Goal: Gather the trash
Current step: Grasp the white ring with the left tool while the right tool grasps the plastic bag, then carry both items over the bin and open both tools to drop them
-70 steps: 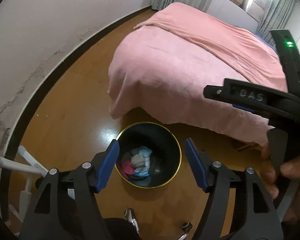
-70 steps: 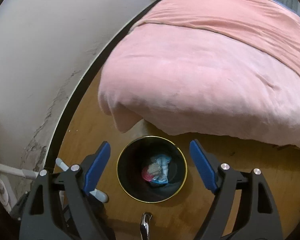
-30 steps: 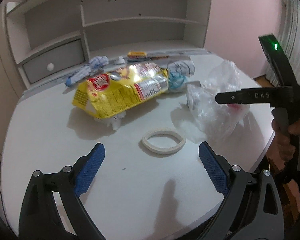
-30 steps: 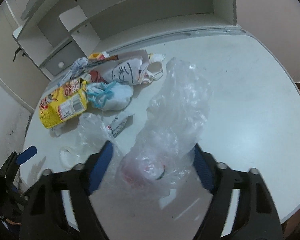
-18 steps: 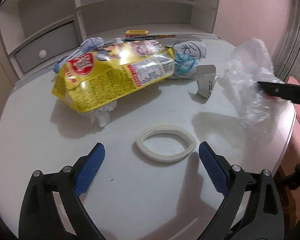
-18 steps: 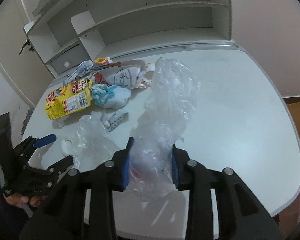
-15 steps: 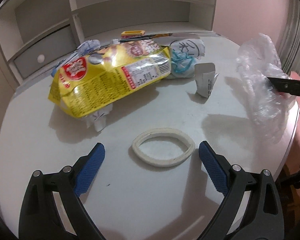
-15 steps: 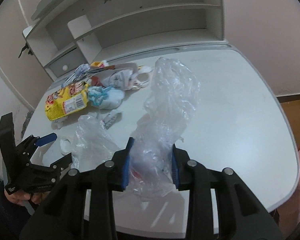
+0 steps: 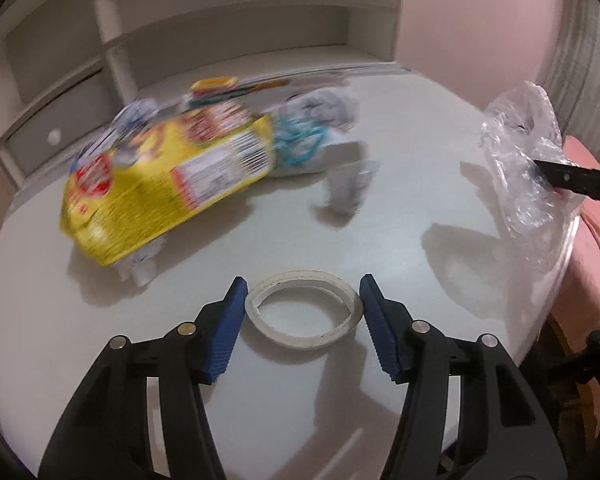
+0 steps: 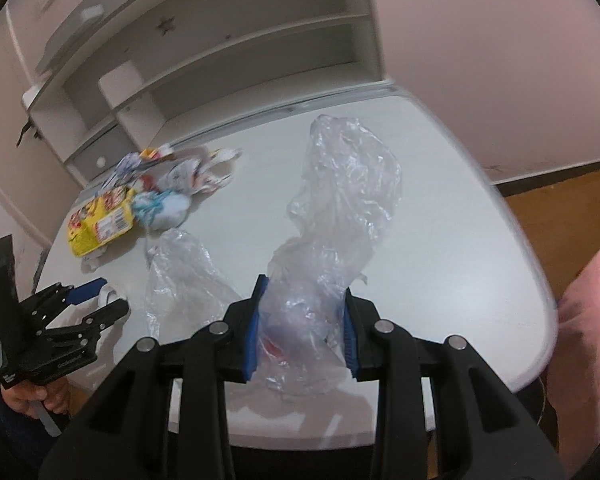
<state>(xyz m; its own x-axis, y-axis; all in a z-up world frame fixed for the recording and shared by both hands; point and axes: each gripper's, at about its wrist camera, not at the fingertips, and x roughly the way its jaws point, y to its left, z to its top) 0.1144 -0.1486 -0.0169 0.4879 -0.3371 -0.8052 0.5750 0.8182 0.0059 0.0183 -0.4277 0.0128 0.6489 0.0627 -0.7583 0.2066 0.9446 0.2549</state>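
My right gripper [image 10: 300,328] is shut on a crumpled clear plastic bag [image 10: 340,208] and holds it above the white table [image 10: 440,184]; the bag also shows in the left wrist view [image 9: 528,168]. My left gripper [image 9: 302,320] is half closed around a white tape ring [image 9: 304,312] lying on the table, with a blue pad on either side of it. Whether the pads touch the ring I cannot tell. A yellow snack bag [image 9: 164,184] lies further back on the left.
Crumpled paper and a blue-white wad [image 9: 304,144] lie behind the snack bag. A second clear bag [image 10: 184,272] lies on the table. White shelves with a drawer [image 10: 204,56] stand at the back. The pink bed [image 10: 592,320] is right of the table edge.
My left gripper has moved forward and narrowed its jaws around the tape ring. My right gripper has stayed shut on the plastic bag and lifted it towards the table's right edge.
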